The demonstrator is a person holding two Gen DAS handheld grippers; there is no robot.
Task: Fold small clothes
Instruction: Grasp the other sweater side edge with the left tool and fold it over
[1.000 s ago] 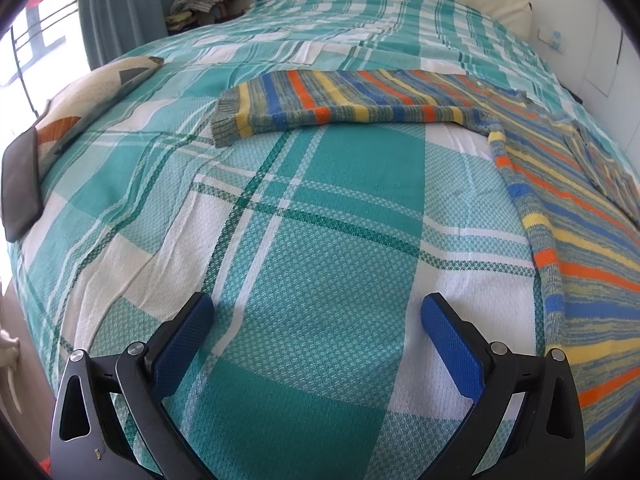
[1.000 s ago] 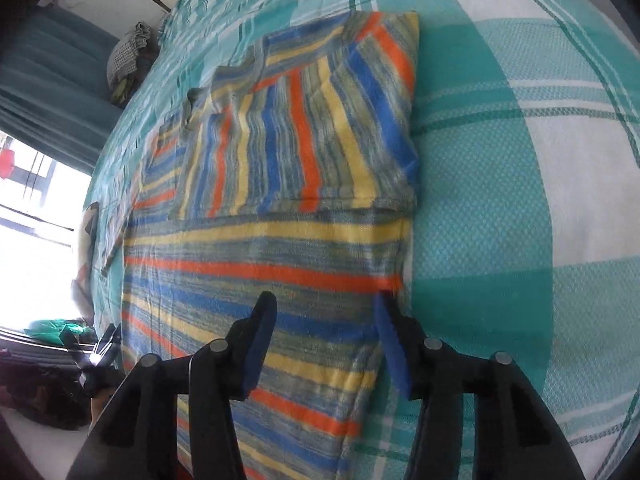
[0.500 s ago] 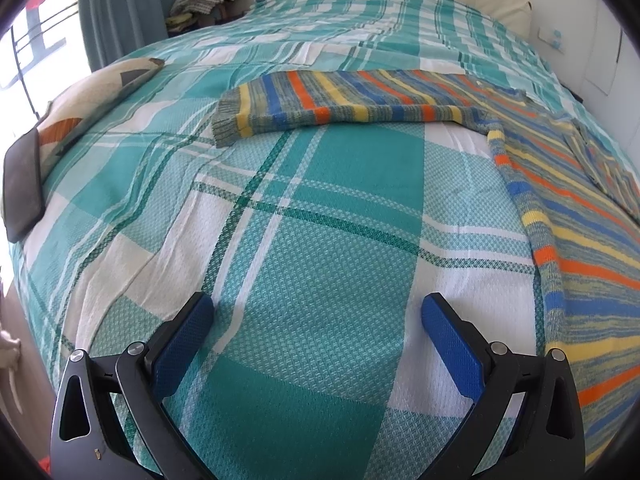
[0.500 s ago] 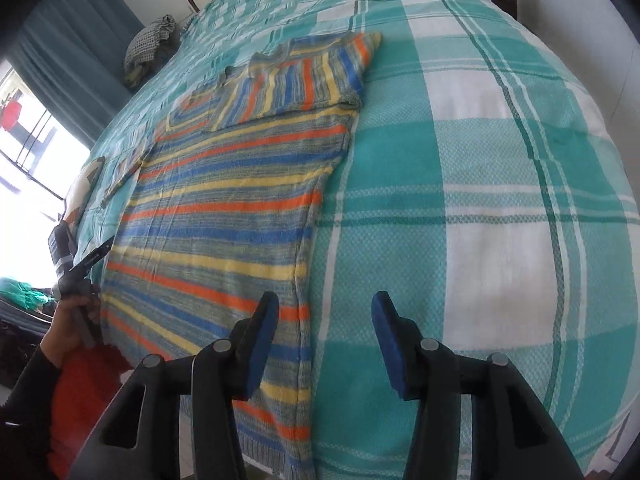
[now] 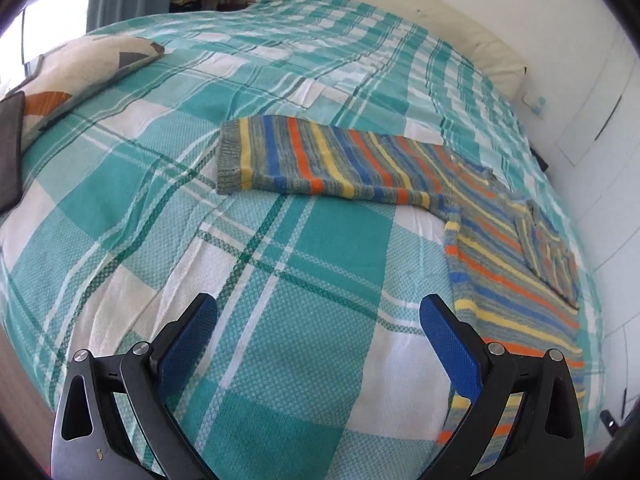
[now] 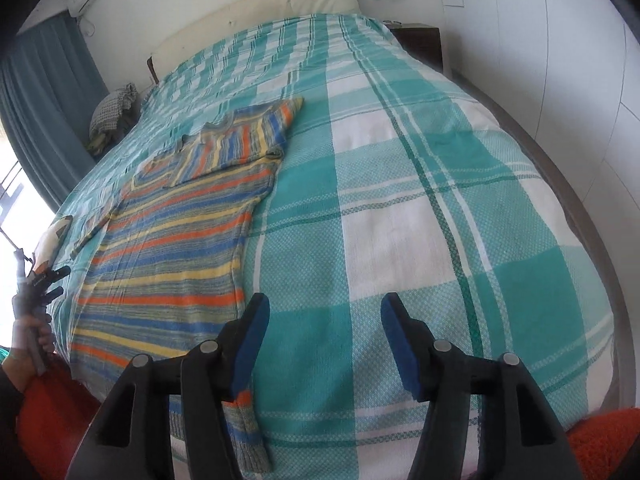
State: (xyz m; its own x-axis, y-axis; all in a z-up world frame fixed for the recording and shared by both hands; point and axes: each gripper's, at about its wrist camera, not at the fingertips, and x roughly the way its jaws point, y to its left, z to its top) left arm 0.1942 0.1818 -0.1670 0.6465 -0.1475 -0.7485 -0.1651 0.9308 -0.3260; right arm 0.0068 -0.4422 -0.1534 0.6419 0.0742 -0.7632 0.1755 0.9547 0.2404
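Lying flat on the plaid bed point(image 6: 420, 216), striped sweater point(image 6: 172, 248) has one sleeve folded over its chest, the other sleeve point(image 5: 320, 164) stretched sideways. Patterned pillow point(image 5: 80, 68) near the bed's left edge, well apart. Left gripper point(image 5: 318, 320) and right gripper point(image 6: 324, 320) hover over bare bedspread, fingers spread, holding nothing.

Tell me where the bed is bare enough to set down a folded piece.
Bare bedspread lies right of the striped sweater, to the bed's edge. Another patch sits between the outstretched sleeve and the left tool. The cushion crowds the left side.
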